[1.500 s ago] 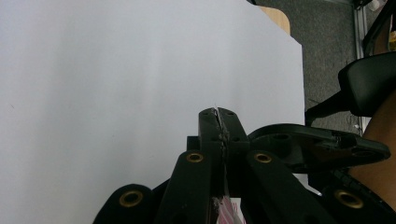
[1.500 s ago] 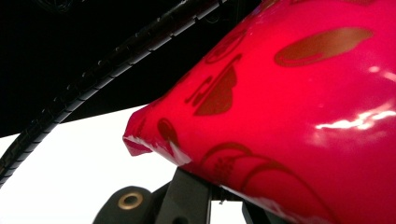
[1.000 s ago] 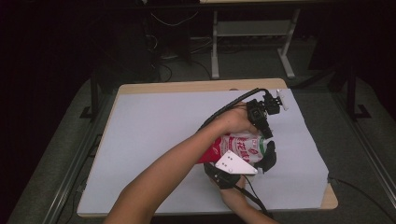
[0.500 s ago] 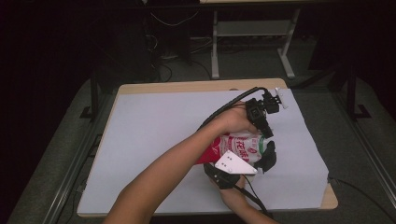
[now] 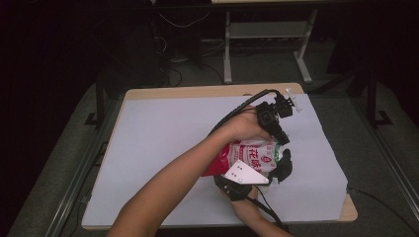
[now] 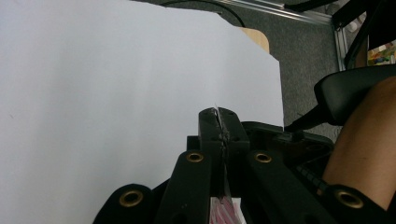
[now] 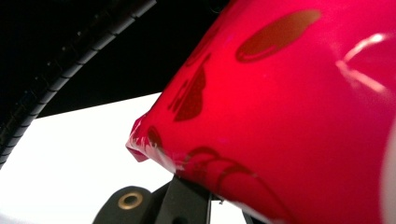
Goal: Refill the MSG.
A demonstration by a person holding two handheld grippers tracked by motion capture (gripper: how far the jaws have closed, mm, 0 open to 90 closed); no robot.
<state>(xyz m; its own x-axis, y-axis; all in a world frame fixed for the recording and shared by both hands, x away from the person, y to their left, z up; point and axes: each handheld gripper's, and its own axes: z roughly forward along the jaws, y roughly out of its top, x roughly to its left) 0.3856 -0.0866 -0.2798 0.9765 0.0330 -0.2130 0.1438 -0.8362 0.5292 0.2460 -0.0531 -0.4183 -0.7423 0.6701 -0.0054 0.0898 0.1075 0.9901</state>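
While both grippers meet over the table point(image 5: 163, 123), the left gripper point(image 6: 219, 122) pinches the thin edge of a red snack bag point(image 5: 252, 157); the right gripper's point(image 5: 282, 170) jaws clamp its opposite seam. Soft, light, crinkly, it seems best held by the seams.

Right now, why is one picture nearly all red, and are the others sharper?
In the right gripper view the red bag sits so close to the lens that it blurs, with white glare streaks. The left gripper view is sharp on its shut jaws, the white sheet bright. The high view is softer, its surroundings dark.
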